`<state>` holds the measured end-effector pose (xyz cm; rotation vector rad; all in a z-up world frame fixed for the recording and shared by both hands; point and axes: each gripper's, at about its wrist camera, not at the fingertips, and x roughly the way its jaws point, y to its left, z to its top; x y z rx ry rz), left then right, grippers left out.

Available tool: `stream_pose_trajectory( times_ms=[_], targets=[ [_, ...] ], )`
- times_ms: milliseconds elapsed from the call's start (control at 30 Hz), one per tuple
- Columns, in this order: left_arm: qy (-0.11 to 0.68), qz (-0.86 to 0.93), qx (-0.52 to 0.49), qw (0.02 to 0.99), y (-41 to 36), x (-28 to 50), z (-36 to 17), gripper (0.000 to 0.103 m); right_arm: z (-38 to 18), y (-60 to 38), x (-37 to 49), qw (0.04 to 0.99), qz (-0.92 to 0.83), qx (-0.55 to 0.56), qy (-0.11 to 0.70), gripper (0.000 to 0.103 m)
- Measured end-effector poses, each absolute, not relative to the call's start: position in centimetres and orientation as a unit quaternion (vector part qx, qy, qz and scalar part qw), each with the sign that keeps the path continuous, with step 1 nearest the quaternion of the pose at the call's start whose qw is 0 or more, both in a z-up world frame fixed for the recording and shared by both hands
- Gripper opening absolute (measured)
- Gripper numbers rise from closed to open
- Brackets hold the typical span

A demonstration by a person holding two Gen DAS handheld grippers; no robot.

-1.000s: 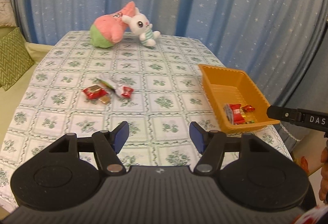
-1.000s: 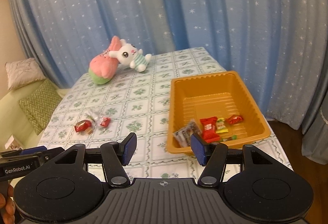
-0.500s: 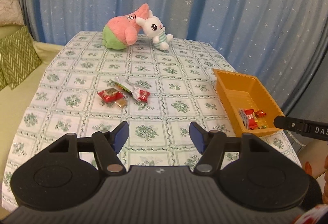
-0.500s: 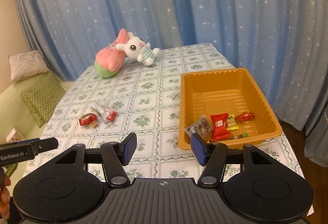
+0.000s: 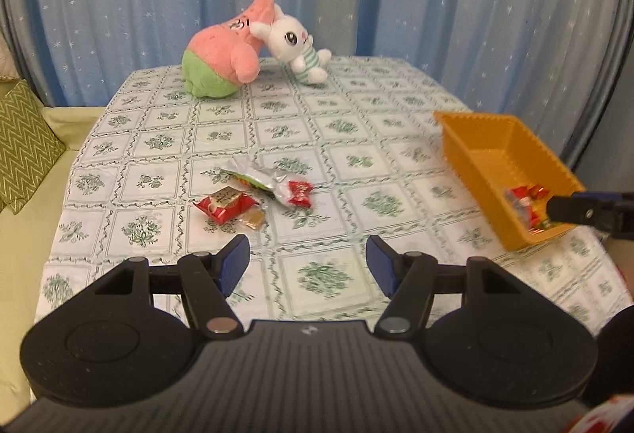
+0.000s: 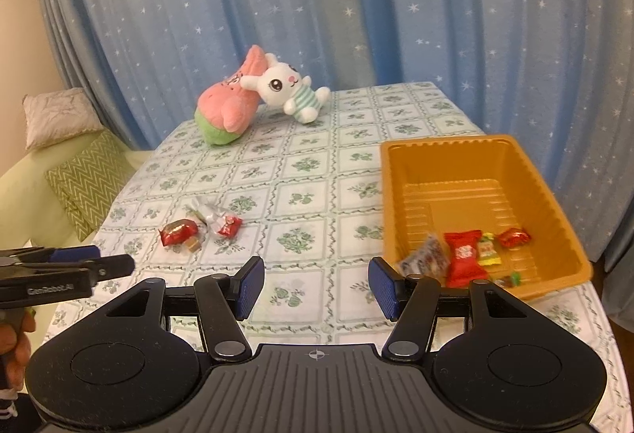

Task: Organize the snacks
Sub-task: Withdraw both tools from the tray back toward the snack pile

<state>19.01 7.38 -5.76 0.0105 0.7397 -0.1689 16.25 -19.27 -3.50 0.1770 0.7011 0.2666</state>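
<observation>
Item: loose snack cluster, lying on the green-and-white floral tablecloth, left of centre and well apart from the orange tray.

Contents of cluster: red foil packet, with a small tan candy touching its near right corner; silver wrapper with green print, long axis running from far left to near right; small red candy at that wrapper's near right end.

Tray contents: red packet, clear printed sachet, yellow sachet, small red foil candy, and smaller pieces too small to name.

Left gripper: jaws wide, nothing between them, held above the near table edge. The cluster lay ahead and slightly left of its gap.

Right gripper: jaws wide, empty, the tray ahead to its right and the cluster well off to its left.

Judgement: the left gripper was the nearer to the cluster. The red foil packet lay closest to it, with its long axis roughly crosswise to the fingers, so a forward reach veering a little left would likely serve.

Background: pink-and-green plush and white rabbit plush at the far table end, leaning together.
</observation>
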Motion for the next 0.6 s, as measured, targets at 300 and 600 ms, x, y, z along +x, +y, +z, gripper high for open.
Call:
stream_pose_trajectory(
  times_ms=[300,600],
  targets=[
    [0.374,-0.099,0.024,0.922,9.4,24.6,-10.4,0.055,-6.7,-16.0,21.4,0.927,0.149,0.073,0.337,0.058],
    [0.389,-0.131,0.049,0.911,10.4,29.0,-14.1,0.048,-10.1,-13.3,25.7,0.919,0.162,0.061,0.353,0.058]
  ],
)
